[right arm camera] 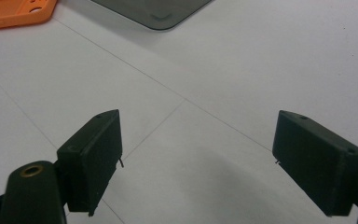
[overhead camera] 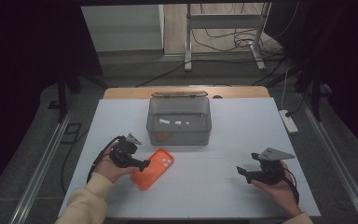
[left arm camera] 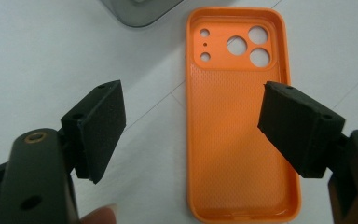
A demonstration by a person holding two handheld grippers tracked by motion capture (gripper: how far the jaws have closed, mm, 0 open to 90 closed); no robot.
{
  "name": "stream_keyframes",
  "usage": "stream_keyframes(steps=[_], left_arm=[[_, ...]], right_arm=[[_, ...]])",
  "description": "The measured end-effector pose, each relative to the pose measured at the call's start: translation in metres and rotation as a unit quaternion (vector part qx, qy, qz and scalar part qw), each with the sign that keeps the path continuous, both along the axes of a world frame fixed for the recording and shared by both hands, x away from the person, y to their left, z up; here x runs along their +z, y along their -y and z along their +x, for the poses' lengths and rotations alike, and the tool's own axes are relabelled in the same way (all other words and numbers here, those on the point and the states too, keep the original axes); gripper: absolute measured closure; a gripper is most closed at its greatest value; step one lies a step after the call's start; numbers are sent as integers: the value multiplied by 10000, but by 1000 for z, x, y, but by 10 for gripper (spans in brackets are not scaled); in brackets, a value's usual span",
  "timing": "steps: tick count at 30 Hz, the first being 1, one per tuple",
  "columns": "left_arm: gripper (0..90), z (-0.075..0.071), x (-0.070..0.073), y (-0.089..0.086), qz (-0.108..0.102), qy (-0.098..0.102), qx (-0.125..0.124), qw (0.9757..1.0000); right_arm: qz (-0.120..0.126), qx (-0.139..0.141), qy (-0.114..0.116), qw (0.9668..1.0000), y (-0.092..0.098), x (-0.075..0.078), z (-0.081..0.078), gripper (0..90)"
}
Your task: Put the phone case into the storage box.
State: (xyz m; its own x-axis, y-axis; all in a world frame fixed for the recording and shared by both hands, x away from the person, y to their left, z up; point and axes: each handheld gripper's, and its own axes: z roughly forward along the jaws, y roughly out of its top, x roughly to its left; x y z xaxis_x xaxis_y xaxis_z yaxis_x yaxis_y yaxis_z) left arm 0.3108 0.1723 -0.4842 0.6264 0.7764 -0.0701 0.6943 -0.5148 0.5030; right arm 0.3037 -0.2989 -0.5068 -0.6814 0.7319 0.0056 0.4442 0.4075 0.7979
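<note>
Orange case [overhead camera: 153, 169], inside up, flat on white table [overhead camera: 223, 182], just in front of smoky bin [overhead camera: 179, 120]; long axis diagonal, camera cutouts toward bin. Bin holds small white bits. Left gripper [overhead camera: 145, 164] over case's near-left edge, jaws wide apart, holding nothing. Right gripper [overhead camera: 239, 170] well right of case, jaws wide apart, holding nothing.

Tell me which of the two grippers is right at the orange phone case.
The left gripper: its open jaws straddle one edge of the orange silicone phone case. The right gripper hovers open over bare white tabletop.
</note>
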Motion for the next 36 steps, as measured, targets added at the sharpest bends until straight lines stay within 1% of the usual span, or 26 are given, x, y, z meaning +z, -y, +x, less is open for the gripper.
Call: stream_keyframes(steps=[3, 8, 10, 18, 21, 25, 28, 30, 36], left_arm=[[231, 3, -3, 2, 47, -69, -28, 10000], [233, 8, -7, 2, 78, -128, 9, 9999], [238, 11, -9, 2, 126, -180, -6, 9998], [252, 16, -11, 4, 191, -215, -17, 9996], [255, 19, -14, 5, 245, -245, -26, 9994], [275, 20, -15, 5, 199, -307, -41, 9993], [293, 21, -16, 5, 220, -310, -45, 9993], [303, 22, -17, 4, 216, -328, -54, 9992], [337, 22, -18, 4, 231, -386, -109, 9989]], right_arm=[[-1, 1, -1, 10000, 0, 0, 0, 159], [-3, 0, -8, 10000, 0, 0, 0, 159], [-9, -1, -13, 10000, 0, 0, 0, 159], [-47, 7, -9, 10000, -1, -1, 0, 162], [-58, 19, -1, 10000, -1, -1, 0, 163], [-96, 18, -5, 10000, -1, -1, 0, 163], [-103, 21, -3, 9999, -1, -1, 0, 163], [-65, 27, -12, 10000, -1, -1, 0, 163], [-99, 19, -3, 9999, -1, 0, 0, 163]])
